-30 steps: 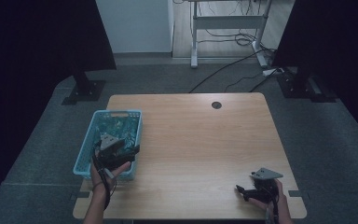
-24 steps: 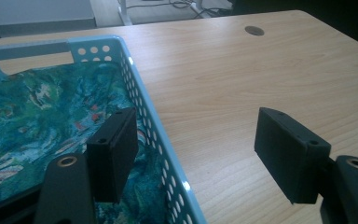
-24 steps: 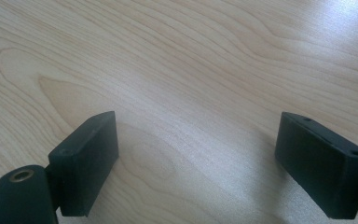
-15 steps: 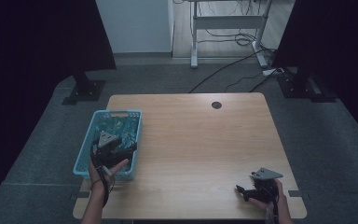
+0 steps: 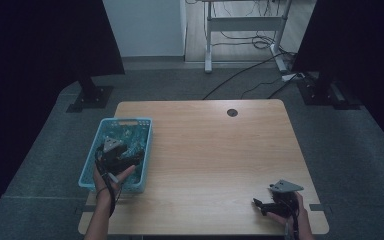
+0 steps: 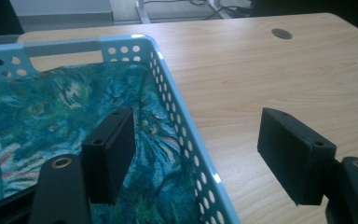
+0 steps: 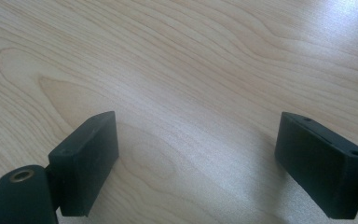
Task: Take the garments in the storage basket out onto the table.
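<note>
The left gripper (image 5: pixel 130 161) hangs over the blue basket (image 5: pixel 91 172) with its jaws spread wide and nothing between them. In the left gripper view (image 6: pixel 200 156) one jaw is above the green patterned cloth (image 6: pixel 51 116) lying in the basket, the other is outside above the table (image 6: pixel 261 70), and the basket's perforated wall (image 6: pixel 186 140) runs between them. No jaw visibly touches cloth or wall.

The right gripper (image 5: pixel 261 206) sits near the table's front right corner, well apart from the basket. Its jaws (image 7: pixel 198 161) are also spread wide, with bare wood between them.
</note>
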`<move>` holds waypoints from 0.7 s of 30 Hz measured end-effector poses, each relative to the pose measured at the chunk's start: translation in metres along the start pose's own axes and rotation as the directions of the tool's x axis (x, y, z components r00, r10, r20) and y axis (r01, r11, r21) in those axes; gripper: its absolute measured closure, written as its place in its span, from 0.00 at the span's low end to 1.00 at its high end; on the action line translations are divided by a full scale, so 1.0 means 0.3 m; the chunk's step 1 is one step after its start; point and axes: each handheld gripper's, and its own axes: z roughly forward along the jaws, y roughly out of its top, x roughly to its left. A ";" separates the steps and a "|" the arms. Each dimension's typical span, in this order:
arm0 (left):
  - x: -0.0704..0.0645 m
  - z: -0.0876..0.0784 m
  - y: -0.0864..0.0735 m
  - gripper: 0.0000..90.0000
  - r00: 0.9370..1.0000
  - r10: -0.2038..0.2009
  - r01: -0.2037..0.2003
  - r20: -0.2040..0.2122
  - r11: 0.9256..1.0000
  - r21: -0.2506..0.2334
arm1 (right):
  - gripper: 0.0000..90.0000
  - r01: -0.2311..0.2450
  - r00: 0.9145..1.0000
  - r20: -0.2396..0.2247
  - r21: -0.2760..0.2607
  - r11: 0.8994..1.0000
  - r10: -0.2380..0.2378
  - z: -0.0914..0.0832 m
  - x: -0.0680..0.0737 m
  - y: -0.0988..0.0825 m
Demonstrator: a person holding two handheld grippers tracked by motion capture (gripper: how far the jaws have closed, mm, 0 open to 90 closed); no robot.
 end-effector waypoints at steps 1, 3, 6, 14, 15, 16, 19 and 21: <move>0.002 0.002 0.002 0.31 1.000 0.000 0.000 0.000 1.000 0.002 | 0.14 0.000 1.000 0.000 0.000 1.000 0.000 0.000 0.000 0.000; 0.004 0.005 0.003 0.31 1.000 0.001 -0.001 -0.002 1.000 0.005 | 0.14 -0.001 1.000 0.000 -0.001 1.000 0.001 0.000 0.000 0.000; 0.012 0.017 0.005 0.31 1.000 0.004 -0.004 -0.012 1.000 0.019 | 0.14 -0.001 1.000 0.001 -0.001 1.000 0.001 0.000 0.000 0.000; 0.048 0.038 0.007 0.30 0.999 -0.011 0.012 -0.033 0.999 0.046 | 0.14 -0.002 1.000 0.002 0.000 1.000 0.002 0.000 0.001 0.000; 0.048 0.038 0.007 0.30 0.999 -0.011 0.012 -0.033 0.999 0.046 | 0.14 -0.002 1.000 0.002 0.000 1.000 0.002 0.000 0.001 0.000; 0.052 0.041 0.008 0.30 0.999 -0.014 0.016 -0.036 0.999 0.049 | 0.14 -0.003 1.000 0.002 0.000 1.000 0.003 0.000 0.002 0.000; 0.064 0.051 0.010 0.30 0.998 -0.017 0.021 -0.062 0.998 0.064 | 0.14 -0.003 1.000 0.002 0.000 1.000 0.003 -0.001 0.002 -0.001; 0.074 0.054 0.012 0.30 0.998 -0.033 0.037 -0.056 0.997 0.062 | 0.14 -0.003 1.000 0.002 0.000 1.000 0.003 -0.001 0.003 -0.001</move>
